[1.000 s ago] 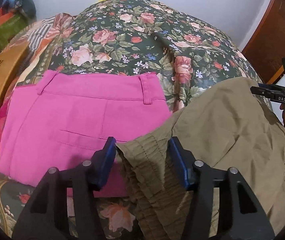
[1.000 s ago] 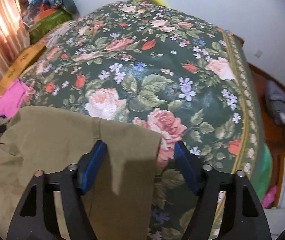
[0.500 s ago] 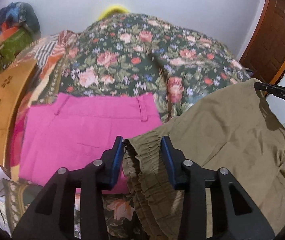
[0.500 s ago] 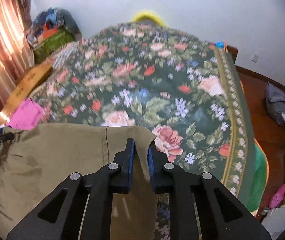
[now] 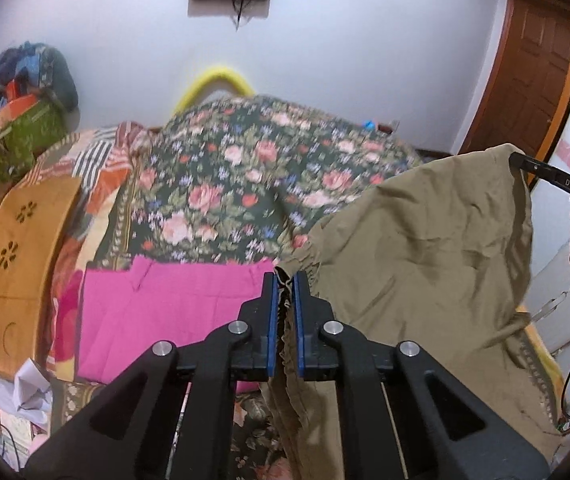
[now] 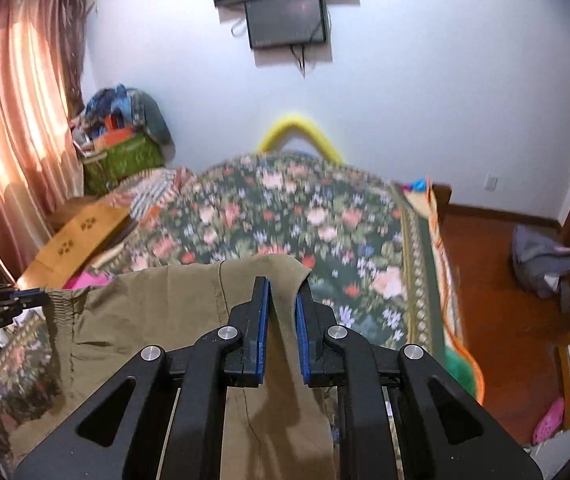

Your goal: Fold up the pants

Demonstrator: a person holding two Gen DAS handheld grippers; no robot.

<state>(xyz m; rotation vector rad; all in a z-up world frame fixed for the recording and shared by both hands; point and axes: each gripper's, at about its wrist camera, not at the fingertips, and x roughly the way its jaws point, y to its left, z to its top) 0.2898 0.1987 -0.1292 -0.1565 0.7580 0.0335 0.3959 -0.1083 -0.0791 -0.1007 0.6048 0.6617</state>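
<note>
Floral bedspread (image 5: 245, 184) under everything, and your khaki pants (image 5: 425, 248) hang stretched above it, next to the folded pink pants (image 5: 165, 308). Your left gripper (image 5: 285, 280) has just clamped onto the gathered waistband, while your right gripper (image 6: 283, 288) pinches the hem end.

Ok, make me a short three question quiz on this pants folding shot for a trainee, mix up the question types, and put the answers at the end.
1. True or false: the left tongs are clamped on the gathered waistband of the khaki pants.
2. Multiple choice: what lies flat on the floral bedspread just left of the khaki pants? A) pink pants B) a white towel C) a blue jacket
3. Fill in: the right tongs grip the pants at the ______ end from the left tongs.

Key
1. True; the pads pinch the ruffled elastic edge.
2. A; the pink pants lie there.
3. Opposite; the cloth hangs lifted between both tongs.
</note>
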